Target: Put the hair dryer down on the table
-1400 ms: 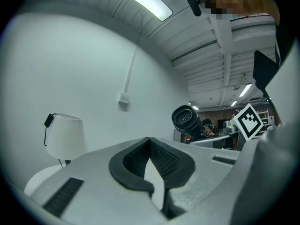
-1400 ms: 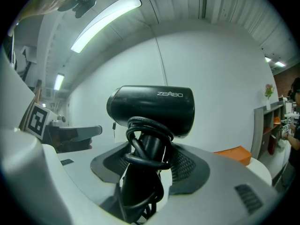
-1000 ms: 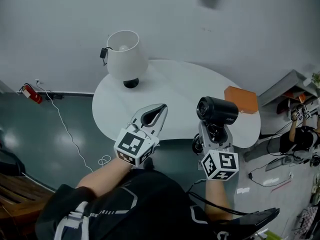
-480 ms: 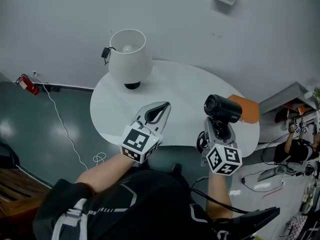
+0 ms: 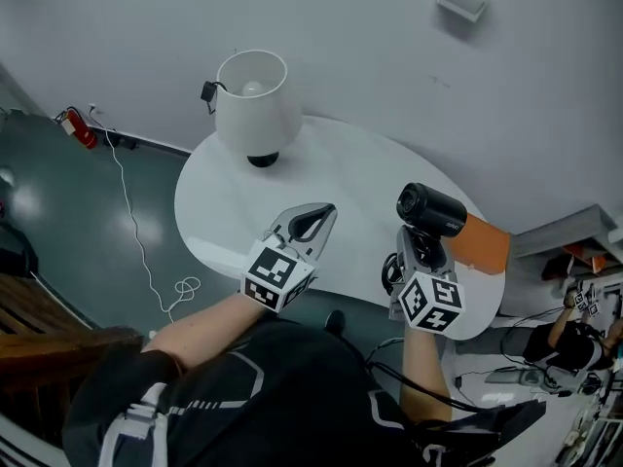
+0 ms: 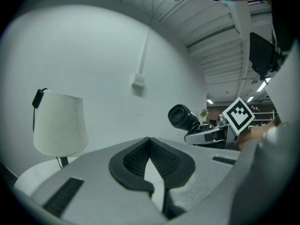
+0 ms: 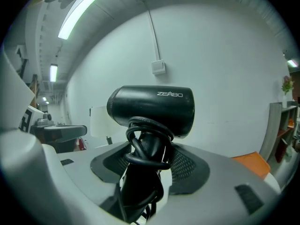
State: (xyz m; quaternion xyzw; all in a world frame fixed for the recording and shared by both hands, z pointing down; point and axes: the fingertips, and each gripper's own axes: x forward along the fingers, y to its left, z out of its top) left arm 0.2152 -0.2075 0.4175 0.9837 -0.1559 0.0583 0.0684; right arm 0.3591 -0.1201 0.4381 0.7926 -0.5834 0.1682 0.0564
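1. The right gripper [image 5: 420, 251] has its jaws pinching the hair dryer [image 5: 431, 209] by the handle, which is wound with cord [image 7: 143, 146]. The barrel stands above the jaws, likely to keep it steady for lowering.
2. The left gripper [image 5: 317, 219] has its jaws pressed together at the tips with nothing between them, and it idles to the left.
3. Bare white table [image 5: 341, 178] spreads ahead of and below the right jaws. Its near edge sits about under them, an orange sheet [image 5: 485, 244] lies to their right, and a lamp [image 5: 255, 105] stands well ahead and left.

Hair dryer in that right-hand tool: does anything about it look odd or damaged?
Nothing damaged. The hair dryer stands upright in the right tool, its cord wound around it; the left tool is shut, empty.
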